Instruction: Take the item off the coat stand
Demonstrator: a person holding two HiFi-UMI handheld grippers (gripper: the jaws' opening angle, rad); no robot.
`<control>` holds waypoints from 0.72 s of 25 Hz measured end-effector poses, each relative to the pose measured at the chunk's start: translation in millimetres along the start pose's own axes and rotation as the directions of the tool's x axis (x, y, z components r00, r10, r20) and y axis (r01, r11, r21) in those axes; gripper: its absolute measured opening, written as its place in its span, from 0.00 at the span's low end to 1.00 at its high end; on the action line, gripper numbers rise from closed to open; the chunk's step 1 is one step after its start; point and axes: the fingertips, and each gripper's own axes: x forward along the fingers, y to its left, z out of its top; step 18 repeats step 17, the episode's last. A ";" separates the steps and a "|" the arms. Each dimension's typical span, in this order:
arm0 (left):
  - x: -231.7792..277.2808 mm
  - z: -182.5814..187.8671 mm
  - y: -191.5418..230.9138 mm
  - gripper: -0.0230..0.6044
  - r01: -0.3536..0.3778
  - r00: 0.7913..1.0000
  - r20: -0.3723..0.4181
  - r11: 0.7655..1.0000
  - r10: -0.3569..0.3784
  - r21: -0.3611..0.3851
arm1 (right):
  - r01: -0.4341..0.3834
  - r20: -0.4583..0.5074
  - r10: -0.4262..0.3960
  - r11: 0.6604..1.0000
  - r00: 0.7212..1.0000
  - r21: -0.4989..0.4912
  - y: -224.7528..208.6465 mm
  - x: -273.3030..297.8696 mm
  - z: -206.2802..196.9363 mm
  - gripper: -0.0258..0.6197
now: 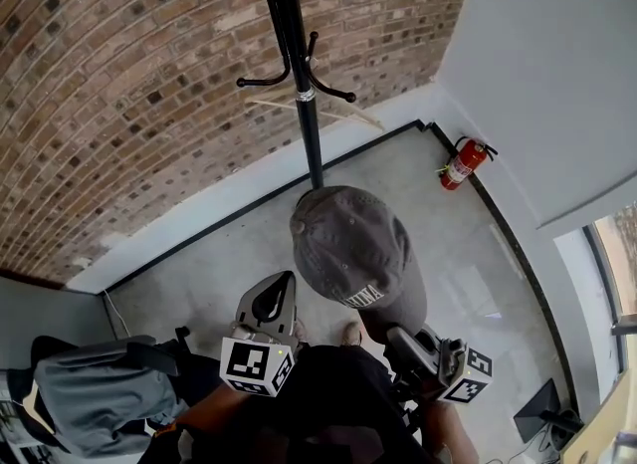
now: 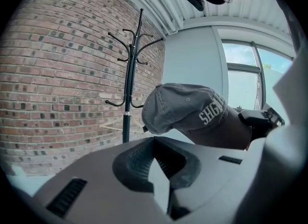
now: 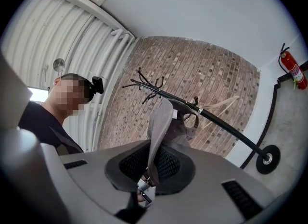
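Head view shows the right claw (image 1: 386, 327) in the lower right of the frame, closed on the brim of a grey cap (image 1: 348, 243). The cap's round crown rises up and to the left from the jaws, near the middle of the frame. The cap hangs free in front of the coat stand (image 1: 304, 84), whose black pole runs down from the top centre, and it touches none of the hooks. In the right gripper view the brim stands edge-on between the two dark ribbed pads of the claw (image 3: 153, 168), and the cap (image 3: 161, 122) curves upward from them. The cloth looks like soft washed cotton with stitched panels and pale sewn letters on the front. The stand is thin smooth metal with curved hooks that end in small knobs. The left claw (image 1: 287, 281) sits in the lower centre-left, well apart from the cap; in its own view the jaws (image 2: 156, 163) meet at the tips and hold nothing. Behind is a rough red brick wall (image 1: 119, 104) over a smooth grey floor (image 1: 229, 253).
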 end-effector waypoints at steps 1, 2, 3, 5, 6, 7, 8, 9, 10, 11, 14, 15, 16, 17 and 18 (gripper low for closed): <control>-2.9 -1.3 3.9 0.08 0.000 1.000 0.000 1.000 0.000 -0.003 | 0.004 -0.001 -0.005 1.000 1.000 -0.001 0.4 2.8 -3.3 0.09; -5.6 -2.7 8.3 0.08 -0.001 1.000 -0.001 1.000 0.001 -0.007 | 0.008 -0.001 -0.008 1.000 1.000 -0.002 1.0 5.8 -6.0 0.09; -7.8 -3.8 12.8 0.08 -0.004 1.000 -0.002 1.000 0.004 -0.011 | 0.011 0.000 -0.011 1.000 1.000 -0.003 1.7 9.1 -8.3 0.09; -10.8 -5.2 20.5 0.08 -0.007 1.000 -0.003 1.000 0.007 -0.020 | 0.013 -0.004 -0.013 1.000 1.000 -0.004 3.5 15.1 -12.3 0.09; -11.8 -5.7 23.5 0.08 -0.007 1.000 -0.003 1.000 0.007 -0.024 | 0.013 -0.007 -0.013 1.000 1.000 -0.006 4.5 17.5 -14.2 0.09; -12.6 -6.3 26.1 0.08 -0.006 1.000 -0.003 1.000 0.006 -0.027 | 0.013 -0.009 -0.013 1.000 1.000 -0.008 5.4 19.7 -16.1 0.09; -13.2 -6.7 28.2 0.08 -0.005 1.000 -0.003 1.000 0.005 -0.029 | 0.013 -0.010 -0.013 1.000 1.000 -0.010 5.9 21.4 -17.9 0.09; -13.8 -6.9 29.7 0.08 -0.003 1.000 -0.003 1.000 0.003 -0.030 | 0.015 -0.010 -0.016 1.000 1.000 -0.011 5.9 22.5 -19.6 0.09; -14.3 -6.7 30.7 0.08 -0.001 1.000 -0.001 1.000 0.001 -0.029 | 0.019 -0.010 -0.019 1.000 1.000 -0.011 5.3 23.0 -20.9 0.09; -14.7 -6.4 31.4 0.08 0.001 1.000 0.000 1.000 -0.001 -0.028 | 0.023 -0.008 -0.023 1.000 1.000 -0.011 4.5 23.1 -21.7 0.09; -16.6 -5.0 33.8 0.08 0.002 1.000 0.004 1.000 -0.002 -0.026 | 0.029 -0.002 -0.029 1.000 1.000 -0.012 4.2 23.8 -23.2 0.09; -17.5 -4.5 34.6 0.08 0.001 1.000 0.004 1.000 -0.001 -0.026 | 0.029 -0.001 -0.029 1.000 1.000 -0.012 4.6 24.1 -23.8 0.09; -18.4 -4.1 35.4 0.08 0.001 1.000 0.005 1.000 -0.001 -0.026 | 0.030 -0.001 -0.030 0.999 1.000 -0.012 5.1 24.5 -24.4 0.09; -19.4 -3.6 36.1 0.08 0.000 1.000 0.006 1.000 0.000 -0.026 | 0.030 -0.001 -0.030 0.999 1.000 -0.012 5.5 24.9 -25.0 0.09; -19.4 -3.6 36.1 0.08 0.000 1.000 0.006 1.000 0.000 -0.026 | 0.030 -0.001 -0.030 0.999 1.000 -0.012 5.5 24.9 -25.0 0.09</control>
